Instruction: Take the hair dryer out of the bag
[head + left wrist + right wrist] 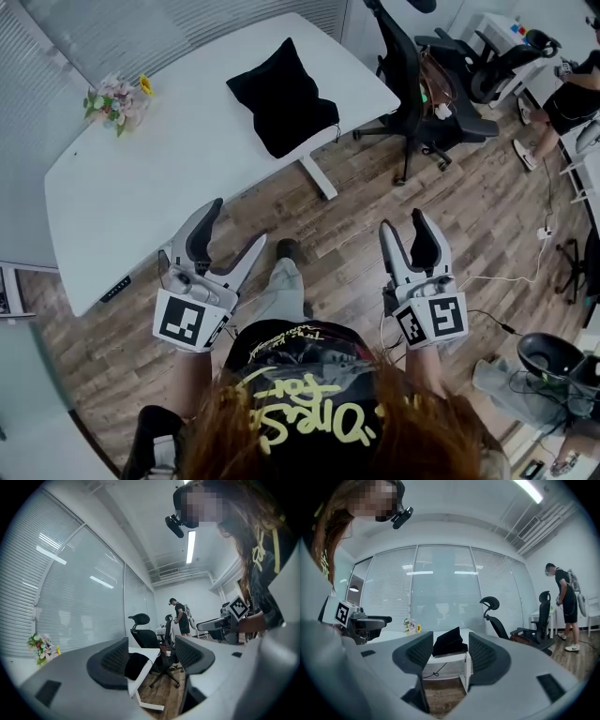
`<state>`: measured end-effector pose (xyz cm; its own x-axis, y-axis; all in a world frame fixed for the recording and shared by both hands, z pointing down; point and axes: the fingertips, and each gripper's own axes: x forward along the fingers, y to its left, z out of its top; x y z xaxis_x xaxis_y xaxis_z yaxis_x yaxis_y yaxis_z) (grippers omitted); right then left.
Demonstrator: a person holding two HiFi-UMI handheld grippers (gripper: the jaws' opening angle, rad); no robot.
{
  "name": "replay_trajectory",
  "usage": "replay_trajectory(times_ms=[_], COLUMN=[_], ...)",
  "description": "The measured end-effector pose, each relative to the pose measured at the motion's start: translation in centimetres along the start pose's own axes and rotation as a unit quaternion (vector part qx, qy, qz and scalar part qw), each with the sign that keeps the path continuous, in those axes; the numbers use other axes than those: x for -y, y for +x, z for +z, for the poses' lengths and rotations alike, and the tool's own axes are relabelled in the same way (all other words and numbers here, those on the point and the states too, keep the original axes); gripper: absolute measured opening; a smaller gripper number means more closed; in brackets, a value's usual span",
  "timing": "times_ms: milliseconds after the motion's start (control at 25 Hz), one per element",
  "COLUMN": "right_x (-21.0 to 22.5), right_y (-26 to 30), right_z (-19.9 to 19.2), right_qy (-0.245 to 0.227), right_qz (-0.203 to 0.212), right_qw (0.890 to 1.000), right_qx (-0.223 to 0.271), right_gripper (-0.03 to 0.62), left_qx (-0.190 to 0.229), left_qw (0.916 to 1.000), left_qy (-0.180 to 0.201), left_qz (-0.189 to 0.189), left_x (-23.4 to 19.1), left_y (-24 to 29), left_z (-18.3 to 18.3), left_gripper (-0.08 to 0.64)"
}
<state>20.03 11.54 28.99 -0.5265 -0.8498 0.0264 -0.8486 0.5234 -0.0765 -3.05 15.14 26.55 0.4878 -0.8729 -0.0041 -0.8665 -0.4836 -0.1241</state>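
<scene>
A black cloth bag (280, 96) lies on the white table (141, 169), with a drawstring hanging off the table's near edge. No hair dryer shows outside it. My left gripper (236, 228) is held in front of the body, short of the table's edge, jaws spread with nothing between them. My right gripper (401, 223) floats over the wooden floor, also open and empty. The bag (449, 642) shows far off between the right gripper's (446, 654) jaws. In the left gripper view the bag (136, 664) lies beyond the left gripper (152, 657).
A small bunch of flowers (117, 100) stands at the table's far left. A black office chair (412, 84) stands right of the table, with more chairs behind. A person (567, 94) stands at the far right. Cables (525, 262) run across the floor.
</scene>
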Motion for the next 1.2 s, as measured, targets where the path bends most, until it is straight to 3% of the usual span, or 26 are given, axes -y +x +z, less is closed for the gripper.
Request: replay_trajectory(times_ms=[1200], right_x=[3.3], right_y=[17.7], right_z=[1.8], right_qy=[-0.011], right_qz=[-0.016], right_qw=[1.0], right_qx=[0.009], right_gripper=[0.219], left_qx=[0.011], left_qw=[0.9998], left_qy=[-0.014], left_qz=[-0.004], left_x=[-14.6], left_y=[12.1], left_z=[-1.6], left_gripper=[0.307])
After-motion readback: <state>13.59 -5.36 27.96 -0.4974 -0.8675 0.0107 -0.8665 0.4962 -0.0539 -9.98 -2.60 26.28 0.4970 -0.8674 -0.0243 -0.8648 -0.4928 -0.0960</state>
